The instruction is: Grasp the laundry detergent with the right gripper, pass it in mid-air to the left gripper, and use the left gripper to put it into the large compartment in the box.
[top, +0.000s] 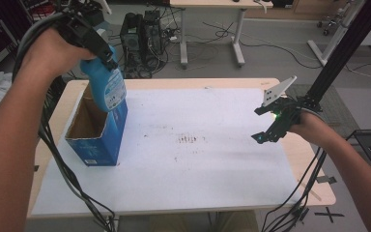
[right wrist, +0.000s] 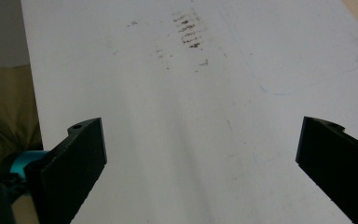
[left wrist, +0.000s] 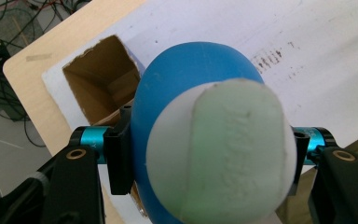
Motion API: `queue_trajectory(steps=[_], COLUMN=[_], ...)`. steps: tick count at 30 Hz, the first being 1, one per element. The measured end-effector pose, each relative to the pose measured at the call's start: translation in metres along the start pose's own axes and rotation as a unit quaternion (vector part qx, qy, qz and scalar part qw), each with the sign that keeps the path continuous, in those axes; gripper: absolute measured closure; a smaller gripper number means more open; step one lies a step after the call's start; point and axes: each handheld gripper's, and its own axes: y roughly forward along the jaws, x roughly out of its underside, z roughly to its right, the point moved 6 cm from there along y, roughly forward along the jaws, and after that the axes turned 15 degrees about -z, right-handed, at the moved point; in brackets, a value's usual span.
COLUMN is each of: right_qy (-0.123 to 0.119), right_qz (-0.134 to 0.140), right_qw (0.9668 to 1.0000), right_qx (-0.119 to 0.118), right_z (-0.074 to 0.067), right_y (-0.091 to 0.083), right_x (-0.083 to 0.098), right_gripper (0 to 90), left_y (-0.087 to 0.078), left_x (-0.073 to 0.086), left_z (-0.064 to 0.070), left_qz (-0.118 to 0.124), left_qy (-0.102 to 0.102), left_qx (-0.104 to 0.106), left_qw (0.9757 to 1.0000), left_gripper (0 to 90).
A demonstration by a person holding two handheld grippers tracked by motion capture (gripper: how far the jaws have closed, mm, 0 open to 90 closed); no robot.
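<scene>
done: left gripper point(top: 107, 58) clamps blue plastic bottle point(top: 107, 84) above open blue cardboard box point(top: 96, 140) | left: lowering inside (likely) | right gripper point(right wrist: 200, 154) wide, empty

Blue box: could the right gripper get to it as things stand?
Probably yes. The right gripper hangs open over the white sheet, which lies bare between it and the blue box. But the left gripper holds a blue bottle at the box's open top.
</scene>
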Motion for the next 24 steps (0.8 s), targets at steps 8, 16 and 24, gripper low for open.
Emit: queue_trajectory(steps=[8,16,24], right_qy=[0.003,0.011,0.014], right_qz=[-0.007,-0.006,-0.006], right_qw=[1.0,0.9999,0.9997], right_qx=[0.004,0.008,0.018], right_z=[-0.002,-0.002,-0.001], right_y=[-0.002,-0.004,-0.01], right_x=[0.002,0.001,0.002], right_gripper=[0.7,0.7,0.7], left_y=[-0.002,0.004,0.017], left_x=[0.014,0.024,0.026], left_z=[-0.022,-0.043,-0.05], left_qz=[0.007,0.012,0.008], left_qy=[0.028,0.066,0.094], left_qx=[0.003,0.003,0.003], left_qw=[0.9996,0.9978,0.9955], left_gripper=[38.1,38.1,38.1])
